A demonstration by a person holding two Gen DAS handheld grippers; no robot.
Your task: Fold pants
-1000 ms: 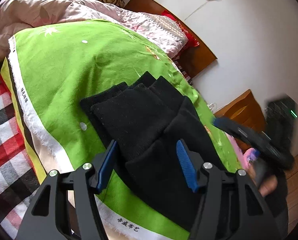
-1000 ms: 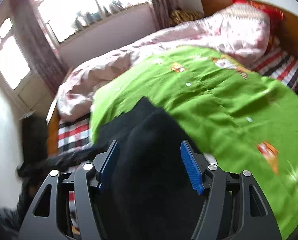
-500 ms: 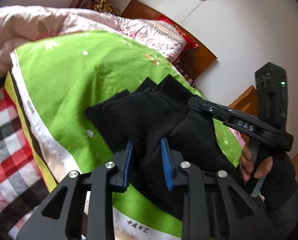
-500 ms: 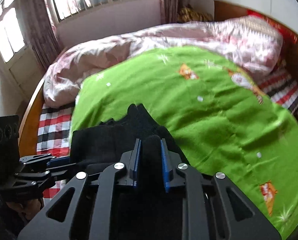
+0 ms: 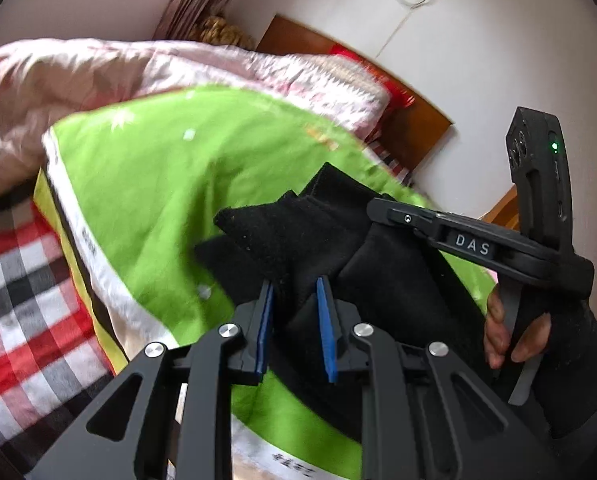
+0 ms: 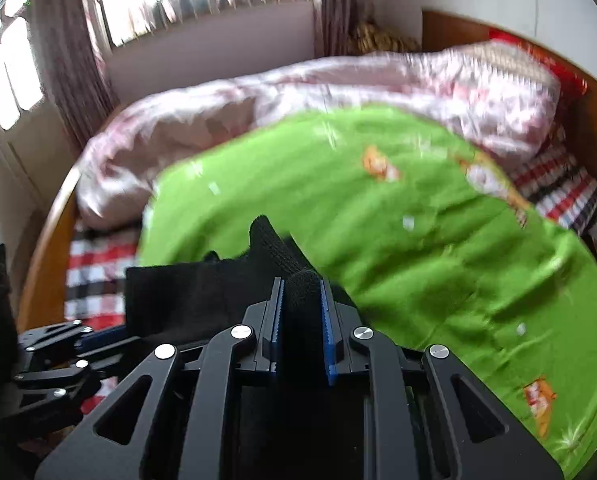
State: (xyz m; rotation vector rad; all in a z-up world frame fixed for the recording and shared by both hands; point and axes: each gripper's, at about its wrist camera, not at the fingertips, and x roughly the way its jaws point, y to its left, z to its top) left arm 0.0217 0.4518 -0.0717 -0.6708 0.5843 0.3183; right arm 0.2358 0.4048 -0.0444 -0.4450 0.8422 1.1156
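Note:
Black pants (image 5: pixel 298 232) lie folded on a green blanket (image 5: pixel 146 184) on the bed. My left gripper (image 5: pixel 294 284) has its blue pads around a bunched edge of the cloth, and its jaws are still closing on it. In the same view my right gripper (image 5: pixel 382 208) reaches in from the right and bites the pants' far edge. Seen from the right wrist, the right gripper (image 6: pixel 301 282) is shut on a thick roll of the pants (image 6: pixel 186 292), while the left gripper (image 6: pixel 98 336) sits low at the left.
A pink quilt (image 6: pixel 298 92) is heaped at the back of the bed. A red checked sheet (image 5: pixel 14 292) shows beside the green blanket (image 6: pixel 378 232). The wooden headboard (image 5: pixel 414 132) meets a white wall. A person's hand (image 5: pixel 510 336) holds the right gripper's handle.
Both grippers went from wide open to closed on the black pants. The right gripper has swung in towards the left one, and the gripped edges of the cloth are lifted and bunched.

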